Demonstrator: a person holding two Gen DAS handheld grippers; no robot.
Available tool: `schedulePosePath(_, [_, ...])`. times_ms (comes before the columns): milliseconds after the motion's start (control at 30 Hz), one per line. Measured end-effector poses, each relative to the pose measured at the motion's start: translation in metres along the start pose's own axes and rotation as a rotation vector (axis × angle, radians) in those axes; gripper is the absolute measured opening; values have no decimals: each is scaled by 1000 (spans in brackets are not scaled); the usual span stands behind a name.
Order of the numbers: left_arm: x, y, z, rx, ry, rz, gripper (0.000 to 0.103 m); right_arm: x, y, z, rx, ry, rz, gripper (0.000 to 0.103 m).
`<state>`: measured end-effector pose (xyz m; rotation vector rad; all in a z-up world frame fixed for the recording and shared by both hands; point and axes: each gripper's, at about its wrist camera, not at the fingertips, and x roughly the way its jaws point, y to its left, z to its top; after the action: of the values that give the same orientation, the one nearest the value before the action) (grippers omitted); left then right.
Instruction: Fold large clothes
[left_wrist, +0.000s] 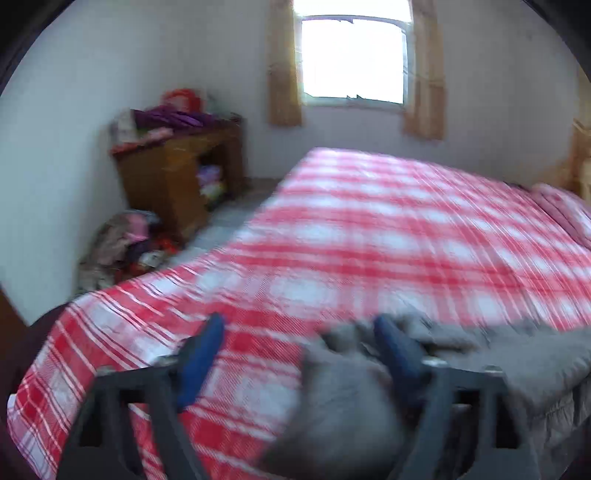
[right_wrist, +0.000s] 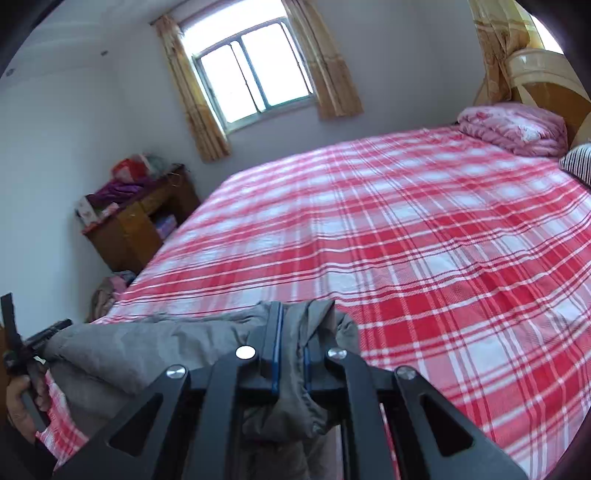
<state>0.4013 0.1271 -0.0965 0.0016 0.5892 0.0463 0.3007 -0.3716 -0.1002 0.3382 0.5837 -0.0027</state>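
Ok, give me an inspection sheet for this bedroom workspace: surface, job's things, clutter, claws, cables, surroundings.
Surface: bed with red plaid sheet, mostly flat.
Job's things: grey garment lying along the near bed edge.
Clutter: pink folded quilt by the headboard; clothes pile on the floor.
Claws: right claw shut on the grey garment; left claw open, fabric bunched between its fingers, view blurred.
Cables: nothing seen.
Surroundings: wooden cabinet heaped with things, curtained window, white walls.
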Motion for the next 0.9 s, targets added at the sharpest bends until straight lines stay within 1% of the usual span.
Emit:
schedulePosePath(33, [6,6,3,-30,-11,25,89,9,-5,2,18,10,-10,11])
schedulePosePath(100, [17,7,4,-49,18,26,89,27,-15,3,46,30,-27,11])
schedulePosePath(133, [21,7,3,-53,28,43,89,37,-18,6,52,35,-38,15])
schedulePosePath(167, [22,6,1,-64,24,74,89,48,-20,8,63,47,-47,25])
schedulePosePath(200, [22,5,1,-71,14,85,89,54,-20,12,72,55,-48,34])
schedulePosePath(233, [19,4,0,-86,-5,109,89,60,-19,16,81,60,-42,61])
schedulePosePath(267, [16,4,0,-94,-18,126,89,62,-18,22,90,44,-37,86])
schedulePosePath(300, [13,2,0,-99,-32,138,89,62,-16,25,92,18,-45,92])
schedulePosePath(333, [9,0,0,-101,-47,156,89,59,-15,28,93,-15,-57,92])
schedulePosePath(367, [3,-3,-1,-100,-63,190,89,56,-13,32,91,-35,-68,92])
schedulePosePath(433, [-8,-10,-1,-84,-110,240,89,53,-5,35,89,-31,-94,92])
schedulePosePath(467, [-16,-14,-3,-77,-147,269,89,49,5,33,74,-19,-104,92])
schedulePosePath(500, [-22,-18,-4,-71,-170,269,90,47,11,30,54,-16,-111,92])
schedulePosePath(533, [-26,-24,-5,-63,-186,249,90,41,27,25,8,-20,-123,92])
schedulePosePath(567, [-27,-35,-8,-37,-189,206,93,38,40,19,-30,-20,-115,92])
schedulePosePath(600, [-26,-42,-8,-13,-181,189,94,40,52,14,-57,-14,-102,92])
schedulePosePath(633, [-22,-54,-10,29,-169,177,94,41,69,6,-101,13,-83,92])
schedulePosePath(700, [-13,-79,-15,122,-166,171,94,54,98,-10,-185,86,-44,91])
schedulePosePath(767, [0,-95,-20,184,-149,151,94,68,127,-27,-279,149,-30,89])
schedulePosePath(833, [24,-104,-28,223,-102,189,94,81,144,-37,-345,175,-36,88])
schedulePosePath(900, [50,-105,-39,251,-23,245,94,95,147,-41,-351,195,-47,88])
